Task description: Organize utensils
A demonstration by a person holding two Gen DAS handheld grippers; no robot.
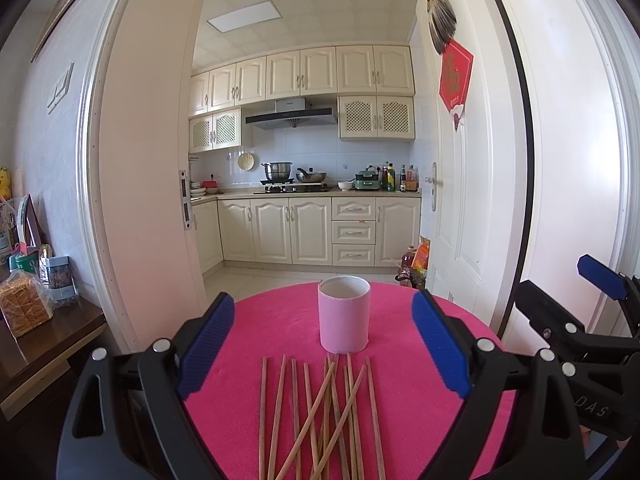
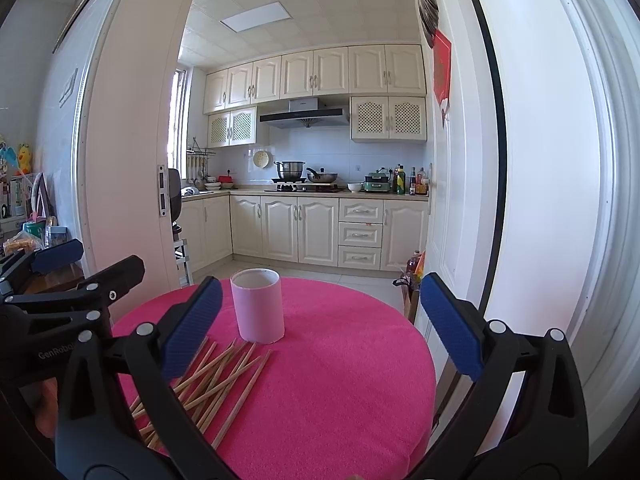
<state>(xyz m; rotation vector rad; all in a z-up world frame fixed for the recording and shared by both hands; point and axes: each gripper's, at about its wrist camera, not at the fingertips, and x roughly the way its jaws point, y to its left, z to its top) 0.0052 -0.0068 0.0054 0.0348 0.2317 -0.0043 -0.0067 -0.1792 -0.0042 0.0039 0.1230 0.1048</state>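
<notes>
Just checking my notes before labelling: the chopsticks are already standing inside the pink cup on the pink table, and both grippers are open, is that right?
Not quite: the chopsticks lie loose on the pink table in front of the pink cup, as the left wrist view shows. The cup looks empty. The left gripper and the right gripper are indeed open.

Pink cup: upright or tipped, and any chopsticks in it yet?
Upright. The pink cup stands on its base, mouth up, nothing sticking out; the chopsticks all lie on the table.

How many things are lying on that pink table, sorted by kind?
Chopsticks: about 10 (they cross over each other, so the count is not exact)
Cup: 1
Total: about 11
</notes>
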